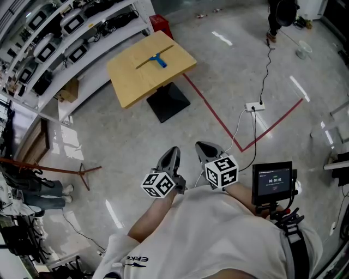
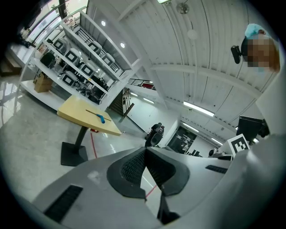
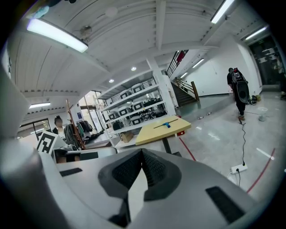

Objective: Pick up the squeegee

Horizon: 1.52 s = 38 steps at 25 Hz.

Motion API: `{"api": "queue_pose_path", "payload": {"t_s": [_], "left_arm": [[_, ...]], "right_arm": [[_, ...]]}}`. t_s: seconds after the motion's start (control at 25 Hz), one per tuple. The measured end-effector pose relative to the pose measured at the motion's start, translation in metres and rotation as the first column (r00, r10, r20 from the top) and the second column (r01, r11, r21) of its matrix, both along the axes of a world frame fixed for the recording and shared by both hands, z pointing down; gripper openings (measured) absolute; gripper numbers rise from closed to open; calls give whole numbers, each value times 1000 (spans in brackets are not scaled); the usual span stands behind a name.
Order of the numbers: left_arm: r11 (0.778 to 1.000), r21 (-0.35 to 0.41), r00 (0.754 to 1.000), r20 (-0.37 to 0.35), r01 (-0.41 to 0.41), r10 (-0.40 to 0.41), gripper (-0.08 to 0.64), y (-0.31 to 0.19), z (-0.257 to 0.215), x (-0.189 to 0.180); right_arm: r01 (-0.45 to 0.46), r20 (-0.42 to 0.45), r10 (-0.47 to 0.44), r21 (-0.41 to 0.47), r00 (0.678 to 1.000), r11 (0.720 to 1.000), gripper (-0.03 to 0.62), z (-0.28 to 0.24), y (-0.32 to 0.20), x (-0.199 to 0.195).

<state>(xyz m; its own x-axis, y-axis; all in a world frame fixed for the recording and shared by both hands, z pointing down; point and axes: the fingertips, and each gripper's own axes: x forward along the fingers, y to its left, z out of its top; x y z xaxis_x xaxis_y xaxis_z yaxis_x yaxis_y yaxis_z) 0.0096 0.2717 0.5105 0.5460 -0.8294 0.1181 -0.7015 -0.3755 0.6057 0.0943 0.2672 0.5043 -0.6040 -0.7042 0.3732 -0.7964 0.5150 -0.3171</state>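
The squeegee point(image 1: 157, 59), a thin dark blade on a blue handle, lies on a square yellow table point(image 1: 131, 82) far ahead of me on the floor. It also shows small in the left gripper view as the squeegee point(image 2: 101, 117) and in the right gripper view as the squeegee point(image 3: 166, 125). Both grippers are held close to my body, well short of the table. My left gripper point(image 1: 174, 151) is shut with nothing between its pads. My right gripper point(image 1: 203, 146) is shut and empty too, beside the left one.
White shelving point(image 1: 65, 38) with several devices runs behind the table, with a cardboard box point(image 1: 68, 90) under it. A red tape line point(image 1: 218, 117) crosses the floor beside the table's black base point(image 1: 168, 102). A power strip point(image 1: 254, 107) with cables lies right. A person point(image 1: 281, 16) stands far right.
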Motion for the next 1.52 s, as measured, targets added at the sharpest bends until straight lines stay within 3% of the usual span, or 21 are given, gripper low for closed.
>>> {"api": "queue_pose_path", "payload": {"t_s": [0.92,1.52], "left_arm": [[1000,-10,1000,8,14,-14,5,9,0,-6],[1000,8,1000,-8,-10,10,5,-6,-3,2]], "right_arm": [[21,11,-20,-26,1000,999,5,5,6,-9],[-15,0,15,-8,1000,1000,5,3,-6,1]]}}
